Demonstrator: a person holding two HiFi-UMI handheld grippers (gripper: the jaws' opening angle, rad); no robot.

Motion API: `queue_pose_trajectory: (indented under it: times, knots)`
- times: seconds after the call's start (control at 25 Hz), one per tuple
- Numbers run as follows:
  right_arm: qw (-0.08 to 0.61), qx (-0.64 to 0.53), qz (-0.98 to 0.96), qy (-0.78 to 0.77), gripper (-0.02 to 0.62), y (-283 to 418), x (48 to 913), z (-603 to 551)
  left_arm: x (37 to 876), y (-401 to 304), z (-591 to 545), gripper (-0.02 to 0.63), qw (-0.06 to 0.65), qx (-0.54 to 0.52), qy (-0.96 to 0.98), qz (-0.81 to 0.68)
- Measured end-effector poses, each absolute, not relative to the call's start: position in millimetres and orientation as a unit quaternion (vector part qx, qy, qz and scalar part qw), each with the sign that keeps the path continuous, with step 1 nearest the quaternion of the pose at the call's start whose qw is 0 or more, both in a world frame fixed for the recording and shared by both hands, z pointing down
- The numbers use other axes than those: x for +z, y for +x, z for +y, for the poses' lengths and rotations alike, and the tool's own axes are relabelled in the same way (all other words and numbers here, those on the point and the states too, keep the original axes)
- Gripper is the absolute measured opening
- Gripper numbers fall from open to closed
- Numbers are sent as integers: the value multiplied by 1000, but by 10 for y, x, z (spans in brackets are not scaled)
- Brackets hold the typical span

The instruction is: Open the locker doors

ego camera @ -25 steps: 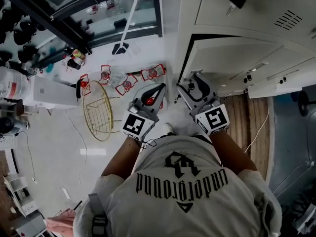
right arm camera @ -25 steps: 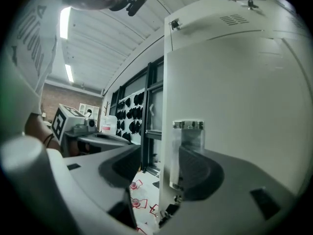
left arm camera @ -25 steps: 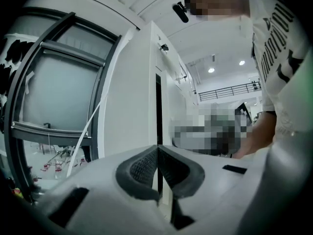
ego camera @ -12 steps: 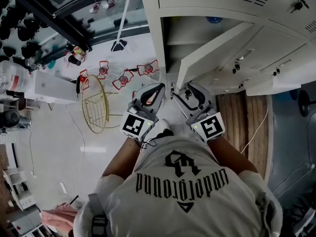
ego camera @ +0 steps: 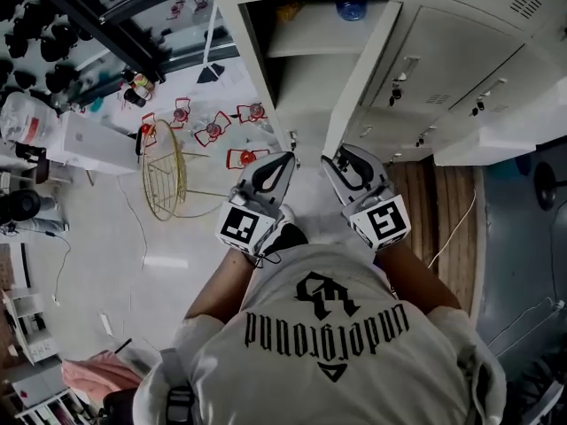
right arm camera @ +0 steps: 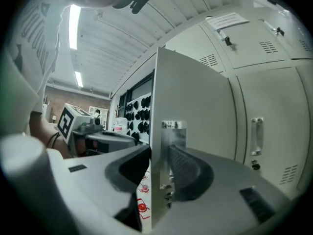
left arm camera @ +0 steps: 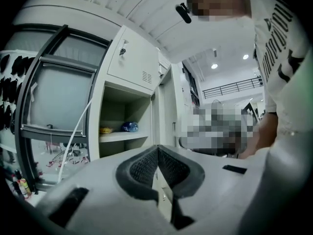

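Note:
A white locker door (ego camera: 359,82) stands swung open from the locker bank, baring a compartment (ego camera: 301,69) whose shelf holds a blue bottle (ego camera: 352,9). My right gripper (ego camera: 337,158) is at the door's free edge. In the right gripper view the door (right arm camera: 190,97) runs edge-on between the jaws of the right gripper (right arm camera: 159,155), which are closing, and the pads (right arm camera: 188,173) lie against its latch flange. My left gripper (ego camera: 285,159) hangs beside it in free air. In its own view the left gripper (left arm camera: 157,153) is shut and empty, facing the compartment (left arm camera: 122,111).
Closed lockers (ego camera: 443,69) with handles continue to the right of the open one. A gold wire basket (ego camera: 164,180) and red wire stands (ego camera: 213,131) lie on the floor at the left, beside a white box (ego camera: 89,144). Wooden slats (ego camera: 447,211) are at the right.
The locker door has swung from barely ajar to wide open, showing the shelf. The right gripper's jaws have narrowed onto the door's edge. The left gripper has stayed shut beside it.

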State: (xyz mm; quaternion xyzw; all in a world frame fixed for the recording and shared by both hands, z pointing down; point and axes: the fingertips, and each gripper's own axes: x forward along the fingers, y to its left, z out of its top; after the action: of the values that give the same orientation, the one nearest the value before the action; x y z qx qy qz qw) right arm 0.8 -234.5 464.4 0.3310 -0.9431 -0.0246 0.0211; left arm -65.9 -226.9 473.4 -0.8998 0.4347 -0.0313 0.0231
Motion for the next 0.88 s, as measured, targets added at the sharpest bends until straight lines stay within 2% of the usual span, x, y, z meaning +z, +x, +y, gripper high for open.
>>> queue_pose_trajectory:
  times: [0.24,0.44,0.88]
  knots:
    - [24,-26,-945,326,144,562,4656,-2197,4681,-203,-1968,7,12,-28,-901,433]
    - [30,-34,-944,326,152,916,4672,-2155,4670,82,-1860,8,33,-31,-907,418]
    - [34,-30,-940,338,133,1494,4669,-2184,4642,539,-1871,8,56,-31,-916,395]
